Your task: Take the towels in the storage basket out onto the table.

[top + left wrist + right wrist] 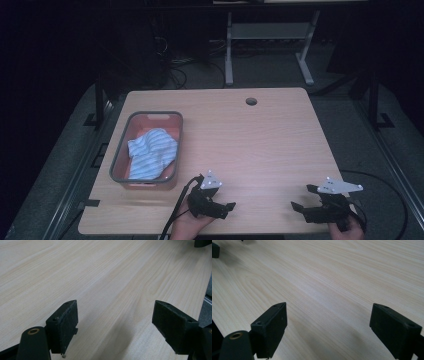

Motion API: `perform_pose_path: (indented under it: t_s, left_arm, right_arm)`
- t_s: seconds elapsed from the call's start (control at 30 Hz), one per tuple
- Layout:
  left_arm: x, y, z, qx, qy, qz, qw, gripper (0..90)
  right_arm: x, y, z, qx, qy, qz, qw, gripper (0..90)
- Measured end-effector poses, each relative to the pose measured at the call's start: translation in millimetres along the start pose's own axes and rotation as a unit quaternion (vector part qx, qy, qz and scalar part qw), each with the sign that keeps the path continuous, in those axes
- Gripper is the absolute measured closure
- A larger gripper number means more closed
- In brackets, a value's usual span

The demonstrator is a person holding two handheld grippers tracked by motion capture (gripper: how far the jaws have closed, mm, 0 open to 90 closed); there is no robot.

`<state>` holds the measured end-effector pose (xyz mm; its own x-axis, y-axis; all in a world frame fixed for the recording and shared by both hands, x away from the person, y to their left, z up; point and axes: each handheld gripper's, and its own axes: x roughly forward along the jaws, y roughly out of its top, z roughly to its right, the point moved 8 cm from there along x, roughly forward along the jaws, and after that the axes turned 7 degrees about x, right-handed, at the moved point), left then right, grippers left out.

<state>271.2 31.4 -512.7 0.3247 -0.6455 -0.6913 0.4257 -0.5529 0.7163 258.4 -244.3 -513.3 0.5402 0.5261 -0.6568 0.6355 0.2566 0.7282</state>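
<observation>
Both pairs of jaws stand wide with nothing between them: my left gripper (226, 206) and my right gripper (297, 207) sit low over the near edge of the pale wooden table (260, 145), well apart. At far left lies the basket (118, 155), grey-rimmed, holding a blue-striped cloth (151, 152); I can read no writing anywhere. Bare wood runs between and ahead of my grippers. A round cable hole (251, 101) sits near the far edge, and beyond it the room is dark, with a desk frame (267, 45) on grey floor.
</observation>
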Motion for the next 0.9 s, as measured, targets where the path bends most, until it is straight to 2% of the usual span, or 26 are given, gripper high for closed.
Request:
perform_pose_path:
  t_s: [0.17,0.37,0.5,0.6,0.73,0.9]
  left_arm:
    - [0.1,0.4,-1.5,-0.001,-0.001,0.001,1.0,20.6]
    - [-0.5,6.0,-1.0,-0.015,-0.004,0.004,0.9999,20.6]
    - [-1.5,19.3,-2.0,-0.002,-0.005,-0.005,1.0,20.1]
    - [-2.8,32.0,-3.6,-0.004,-0.005,0.002,1.0,20.0]
    - [-1.2,46.7,-9.4,0.0,-0.01,-0.015,0.9998,19.0]
    - [-0.4,63.2,-17.1,0.001,-0.022,-0.024,0.9995,19.1]
  right_arm:
    - [0.7,0.3,-0.8,-0.001,0.002,-0.001,1.0,14.0]
    - [0.7,0.4,-2.5,0.0,0.002,-0.002,1.0,14.0]
    - [2.2,2.1,-2.5,-0.003,0.0,0.0,1.0,14.0]
    - [3.2,1.5,-3.0,-0.003,0.0,-0.002,1.0,14.0]
    - [3.9,1.6,-1.4,-0.001,-0.002,-0.002,1.0,14.0]
    - [1.7,1.5,-0.3,0.002,-0.003,0.001,1.0,14.0]
